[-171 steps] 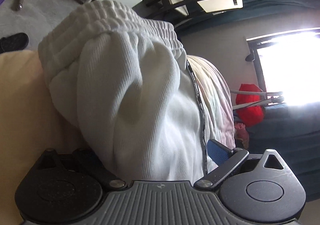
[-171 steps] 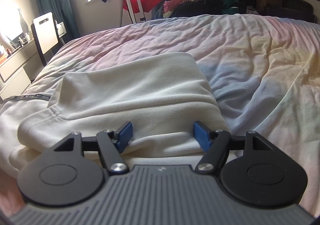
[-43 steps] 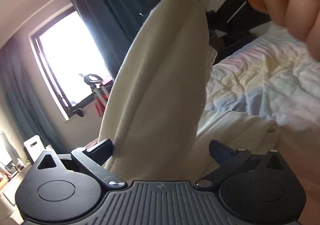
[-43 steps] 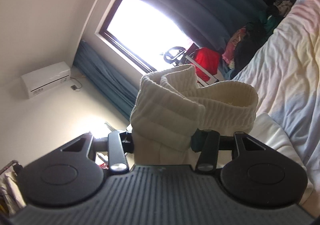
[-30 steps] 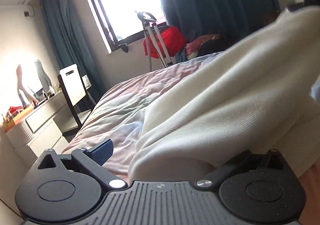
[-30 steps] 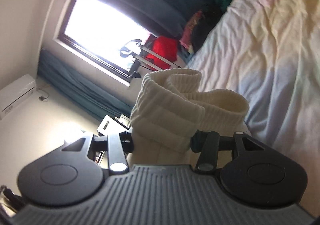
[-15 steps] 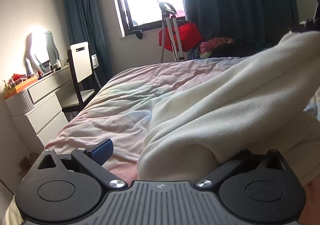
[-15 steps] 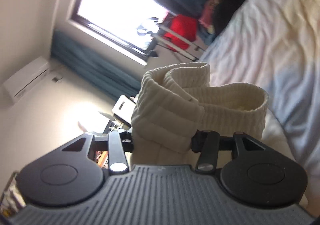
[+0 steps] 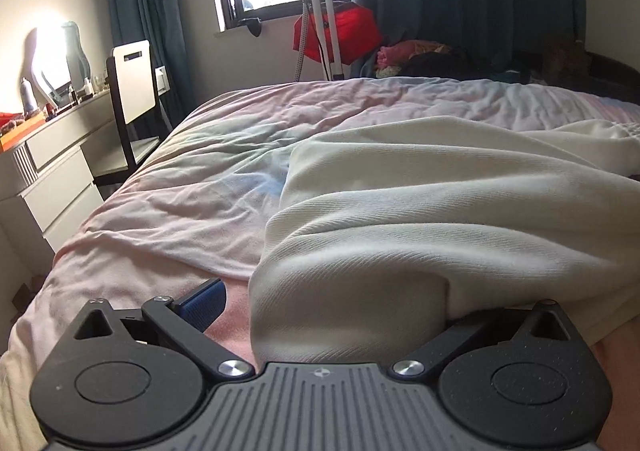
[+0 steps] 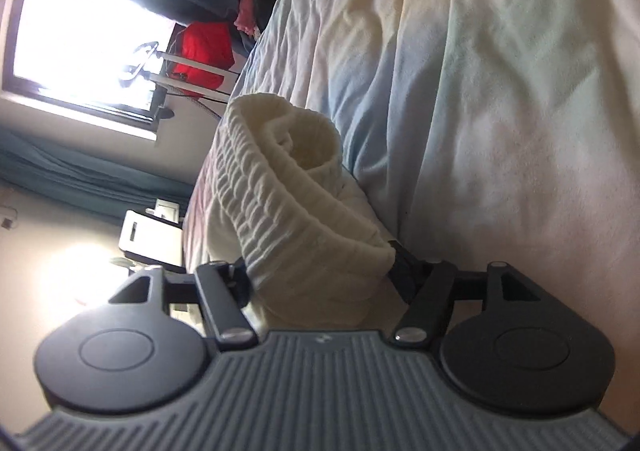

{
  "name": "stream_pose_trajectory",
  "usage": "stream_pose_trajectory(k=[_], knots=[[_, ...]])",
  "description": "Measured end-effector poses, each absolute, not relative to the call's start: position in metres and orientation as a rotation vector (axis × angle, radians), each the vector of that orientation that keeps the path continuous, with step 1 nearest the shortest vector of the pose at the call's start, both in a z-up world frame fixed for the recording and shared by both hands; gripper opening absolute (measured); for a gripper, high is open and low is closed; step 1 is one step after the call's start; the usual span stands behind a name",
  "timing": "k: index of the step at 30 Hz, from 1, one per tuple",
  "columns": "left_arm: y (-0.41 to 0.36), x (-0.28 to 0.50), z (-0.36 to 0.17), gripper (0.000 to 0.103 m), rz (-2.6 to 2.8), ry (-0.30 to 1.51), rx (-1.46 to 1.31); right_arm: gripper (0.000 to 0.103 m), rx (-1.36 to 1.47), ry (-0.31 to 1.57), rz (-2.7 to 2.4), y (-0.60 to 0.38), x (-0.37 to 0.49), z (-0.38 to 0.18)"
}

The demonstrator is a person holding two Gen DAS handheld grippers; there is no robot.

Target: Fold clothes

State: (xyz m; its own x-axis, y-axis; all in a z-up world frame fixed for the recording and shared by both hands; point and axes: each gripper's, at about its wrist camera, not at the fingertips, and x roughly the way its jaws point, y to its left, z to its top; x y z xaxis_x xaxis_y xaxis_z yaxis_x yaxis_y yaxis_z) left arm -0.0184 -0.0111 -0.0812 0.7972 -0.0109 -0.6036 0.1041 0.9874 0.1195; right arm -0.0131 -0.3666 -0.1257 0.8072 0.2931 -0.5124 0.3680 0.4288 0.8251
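Observation:
A cream-white ribbed garment (image 9: 420, 211) lies folded on the bed's pastel sheet (image 9: 192, 187). My left gripper (image 9: 332, 303) is open; a fold of the garment bulges between its fingers, hiding the right one, and the blue left pad (image 9: 202, 301) stands clear of the cloth. In the right wrist view, rolled sideways, my right gripper (image 10: 320, 275) is shut on the garment's ribbed waistband (image 10: 288, 191), which curls up in front of the fingers, close to the sheet (image 10: 500, 91).
A white chair (image 9: 132, 91) and a drawer unit (image 9: 52, 171) stand left of the bed. A garment steamer with a red bag (image 9: 340, 31) is under the window. Dark clothes (image 9: 440, 59) pile at the far end by the curtains.
The right gripper has rolled and dropped toward the sheet with the waistband held. The garment, lifted a second ago, now lies flatter on the bed. The left gripper stays open.

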Motion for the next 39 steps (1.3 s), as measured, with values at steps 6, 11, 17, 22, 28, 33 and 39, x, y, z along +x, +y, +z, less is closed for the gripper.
stream_pose_trajectory(k=[6, 11, 17, 22, 28, 33, 39], knots=[[0.002, -0.009, -0.081, 0.103, -0.067, 0.699, 0.039, 0.090, 1.102, 0.725, -0.036, -0.355, -0.009, -0.139], [0.002, -0.006, -0.081, 0.103, -0.058, 0.708, 0.015, 0.092, 1.072, 0.700, 0.107, -0.343, -0.004, -0.131], [0.012, 0.001, -0.083, 0.103, -0.058, 0.744, -0.093, 0.091, 1.138, 0.603, 0.188, -0.347, -0.009, -0.123], [0.012, 0.001, -0.084, 0.103, -0.087, 0.796, -0.101, 0.086, 0.949, 0.736, 0.089, -0.328, 0.002, -0.126], [0.039, -0.012, -0.078, 0.103, -0.201, 0.883, -0.292, 0.060, 0.895, 0.705, 0.014, -0.326, -0.011, -0.116], [0.068, -0.012, -0.079, 0.103, -0.235, 0.867, -0.538, 0.050, 0.882, 0.655, -0.053, -0.322, -0.016, -0.113], [0.081, 0.009, -0.099, 0.103, -0.268, 0.879, -0.768, 0.050, 0.887, 0.641, -0.070, -0.322, -0.014, -0.118]])
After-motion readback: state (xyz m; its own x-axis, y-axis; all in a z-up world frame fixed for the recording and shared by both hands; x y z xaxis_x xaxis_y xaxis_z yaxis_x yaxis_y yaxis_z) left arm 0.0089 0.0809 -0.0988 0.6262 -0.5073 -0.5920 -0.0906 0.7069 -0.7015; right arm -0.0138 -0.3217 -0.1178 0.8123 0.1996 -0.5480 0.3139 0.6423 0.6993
